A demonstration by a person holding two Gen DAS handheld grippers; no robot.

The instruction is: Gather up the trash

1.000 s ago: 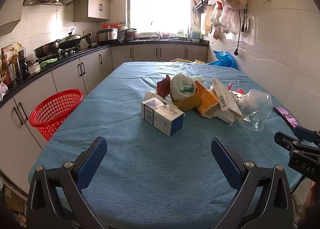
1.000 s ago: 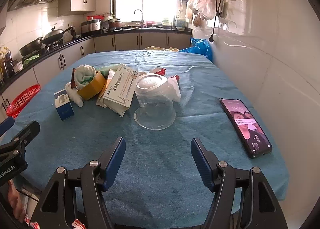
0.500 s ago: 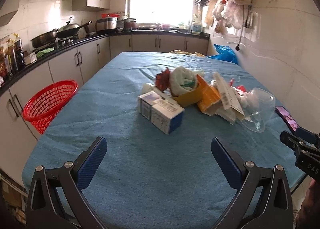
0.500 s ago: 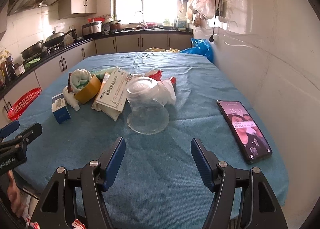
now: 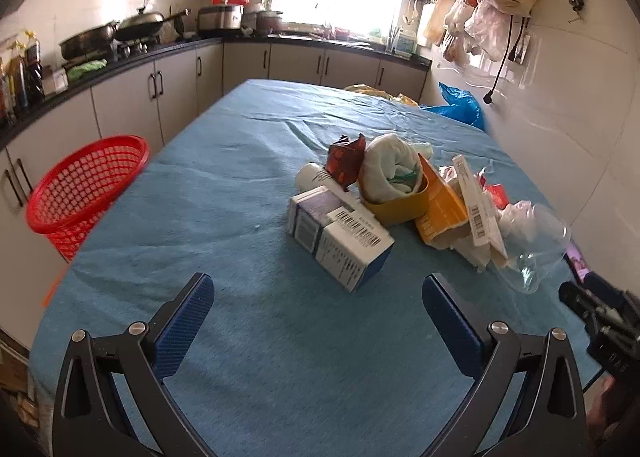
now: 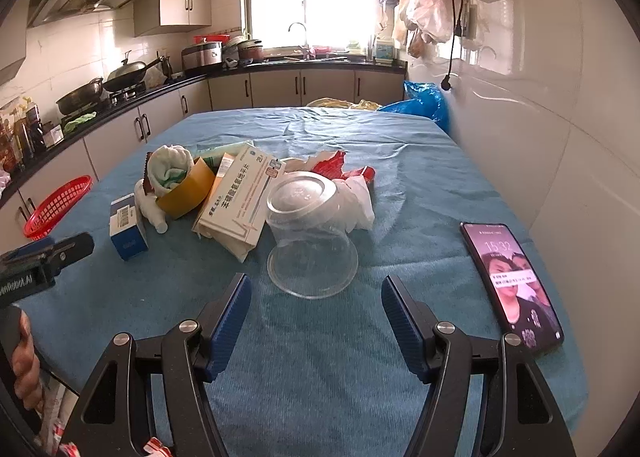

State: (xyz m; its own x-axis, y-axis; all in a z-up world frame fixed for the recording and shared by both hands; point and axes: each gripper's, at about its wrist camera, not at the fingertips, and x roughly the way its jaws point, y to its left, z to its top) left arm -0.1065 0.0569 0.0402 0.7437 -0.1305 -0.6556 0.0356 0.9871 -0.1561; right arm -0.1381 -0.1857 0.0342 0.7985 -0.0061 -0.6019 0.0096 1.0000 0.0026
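A heap of trash lies on the blue table. Nearest my left gripper point(image 5: 318, 297) is a white and blue carton point(image 5: 340, 239), also in the right wrist view point(image 6: 127, 226). Behind it are a tape roll stuffed with white cloth point(image 5: 394, 187), a red wrapper point(image 5: 345, 159) and an orange box point(image 5: 440, 213). A clear plastic cup point(image 6: 310, 233) lies on its side just ahead of my right gripper point(image 6: 316, 301), beside a long white medicine box point(image 6: 240, 199) and crumpled tissue point(image 6: 356, 201). Both grippers are open and empty.
A red mesh basket point(image 5: 86, 187) stands off the table's left edge, against the cabinets. A phone point(image 6: 514, 281) lies on the table at the right, close to the tiled wall. A blue bag point(image 6: 426, 103) sits past the far right corner.
Both grippers have moved forward toward the heap; the carton and the cup now lie closer. Nothing was picked up.
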